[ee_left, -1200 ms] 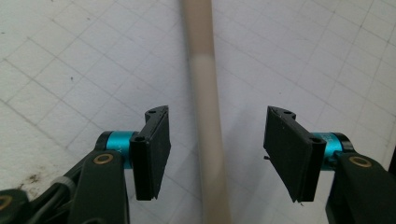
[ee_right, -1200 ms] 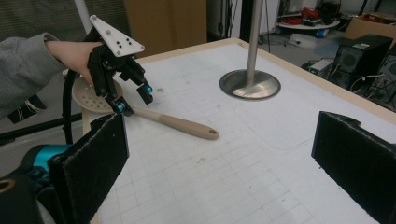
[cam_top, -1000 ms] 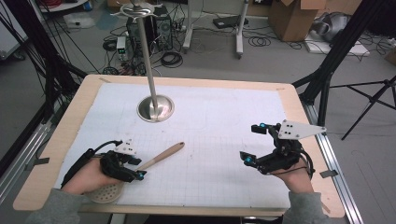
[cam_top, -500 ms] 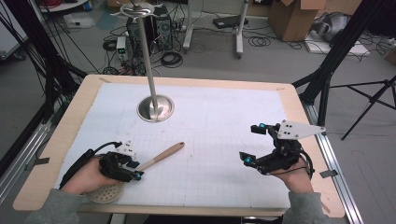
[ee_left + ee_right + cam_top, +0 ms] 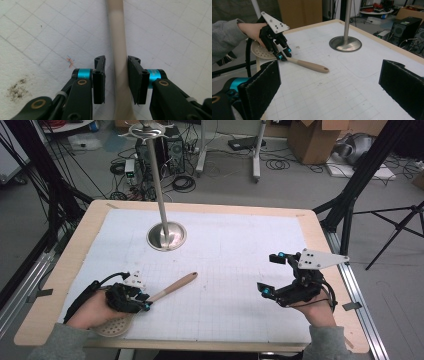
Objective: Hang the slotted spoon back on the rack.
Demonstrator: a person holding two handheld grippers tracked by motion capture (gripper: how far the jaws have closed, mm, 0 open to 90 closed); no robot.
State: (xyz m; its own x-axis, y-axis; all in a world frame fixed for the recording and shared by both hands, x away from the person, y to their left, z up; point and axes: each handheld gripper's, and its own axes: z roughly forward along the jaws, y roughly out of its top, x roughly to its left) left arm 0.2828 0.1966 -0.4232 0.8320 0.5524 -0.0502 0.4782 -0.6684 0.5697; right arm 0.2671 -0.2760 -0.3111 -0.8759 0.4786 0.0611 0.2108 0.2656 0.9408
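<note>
A wooden slotted spoon (image 5: 172, 287) lies on the white gridded mat, its round perforated head (image 5: 112, 325) near the front left edge under the person's left hand. My left gripper (image 5: 145, 302) straddles the handle (image 5: 117, 37) close to the head. Its jaws have just been closing on the handle: one pad touches the wood and a thin gap remains at the other. From the right gripper view the left gripper (image 5: 283, 53) tilts down onto the spoon (image 5: 309, 65). My right gripper (image 5: 268, 274) hovers over the mat's right side, wide open and holding nothing.
A metal stand (image 5: 166, 236) with a round base and tall pole rises at the back centre of the mat. The wooden table rim (image 5: 65, 265) frames the mat. Cables, boxes and tripod legs crowd the floor behind the table.
The left gripper's jaws have narrowed around the spoon handle. Both hands and the spoon have kept their places.
</note>
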